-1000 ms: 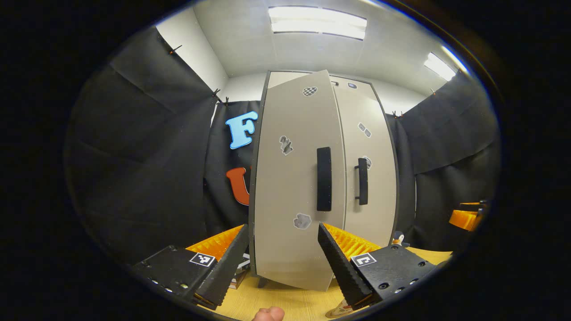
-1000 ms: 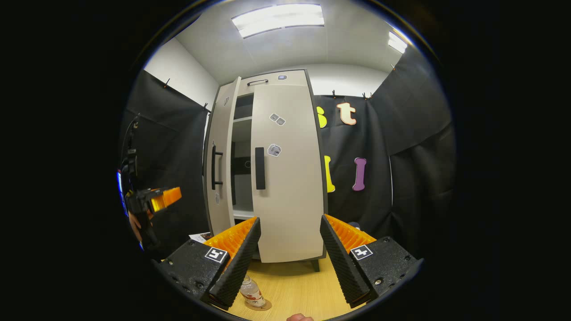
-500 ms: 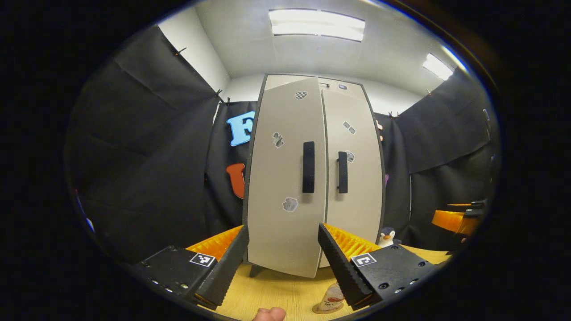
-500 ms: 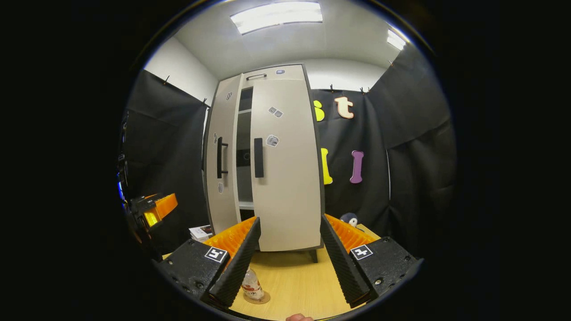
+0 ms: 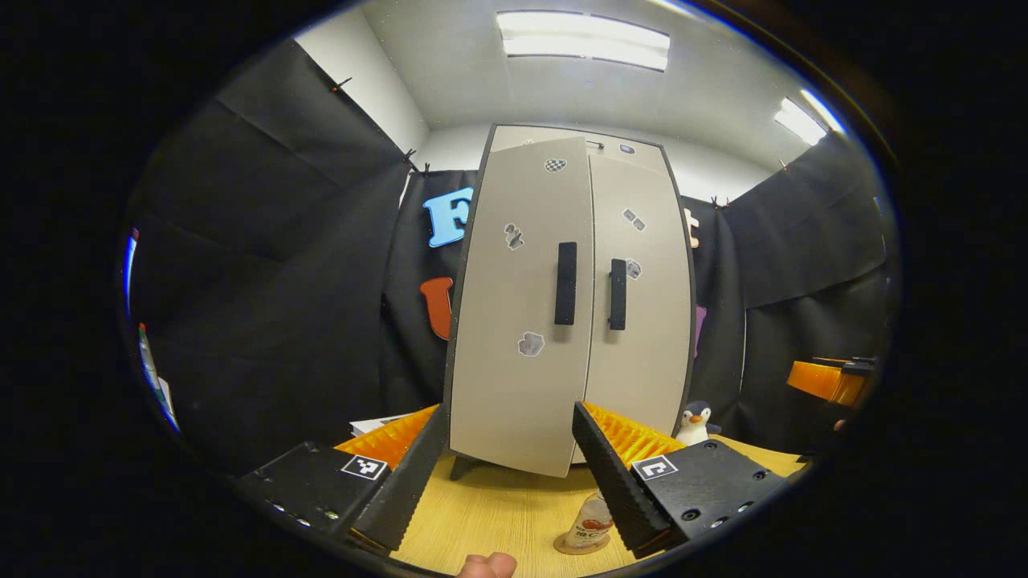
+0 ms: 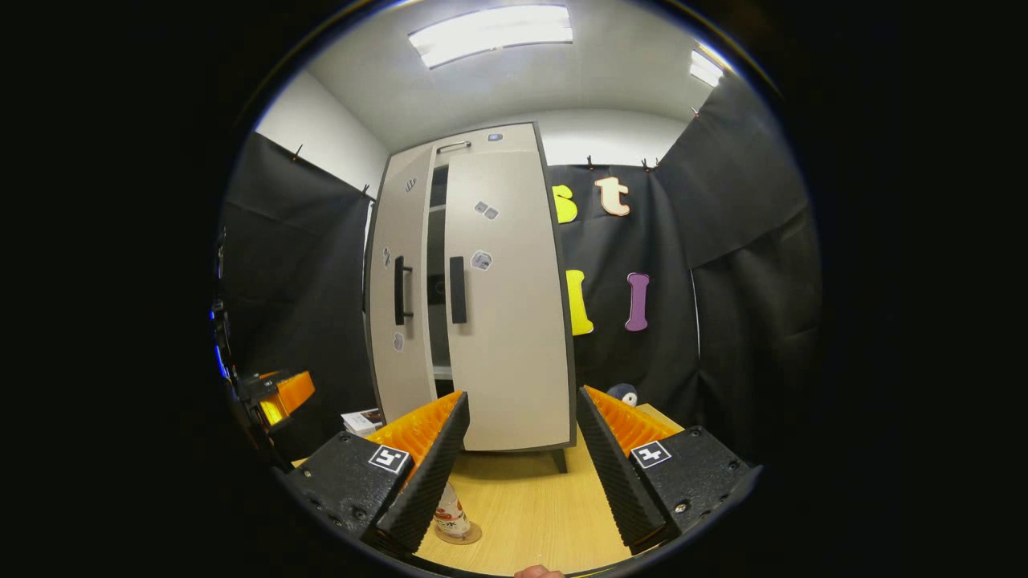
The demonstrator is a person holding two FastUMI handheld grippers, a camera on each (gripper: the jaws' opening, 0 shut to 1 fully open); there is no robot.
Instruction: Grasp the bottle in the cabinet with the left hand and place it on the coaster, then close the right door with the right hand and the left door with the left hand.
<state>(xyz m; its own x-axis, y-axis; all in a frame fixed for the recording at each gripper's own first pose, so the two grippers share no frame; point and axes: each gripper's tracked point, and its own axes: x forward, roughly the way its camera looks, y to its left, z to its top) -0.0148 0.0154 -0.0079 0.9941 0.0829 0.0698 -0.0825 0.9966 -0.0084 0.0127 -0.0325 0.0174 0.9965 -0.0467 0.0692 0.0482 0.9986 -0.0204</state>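
The cabinet (image 5: 570,321) stands at 12 o'clock in the left gripper view, on the far part of the wooden tabletop (image 5: 498,514). Its right door (image 5: 638,321) lies flat and shut. Its left door (image 5: 518,321) is almost shut, but its inner edge stands a little out in front of the right door. In the right gripper view a thin dark gap (image 6: 436,281) shows between the left door (image 6: 397,289) and the right door (image 6: 502,297), running from the top to near the bottom. Each door has a black handle, and the two handles sit close beside the gap.

There is open tabletop between the cabinet and both claws. The bottle (image 5: 590,526) stands upright on the round coaster (image 5: 580,546) at 5 o'clock in the left gripper view, partly hidden behind a claw finger. In the right gripper view the bottle (image 6: 451,514) on its coaster (image 6: 458,533) sits at 7 o'clock. A toy penguin (image 5: 695,421) stands to the right of the cabinet, and some papers (image 6: 363,419) lie to the left of it.

The left claw (image 5: 502,474) is spread wide and holds nothing. It points at the cabinet's bottom edge without touching it. The right claw (image 6: 522,466) is spread wide too, empty, and apart from the doors. In the right gripper view the left claw (image 6: 281,393) hangs in the air at 9 o'clock, away from the left door. A fingertip (image 5: 486,566) shows at 6 o'clock.
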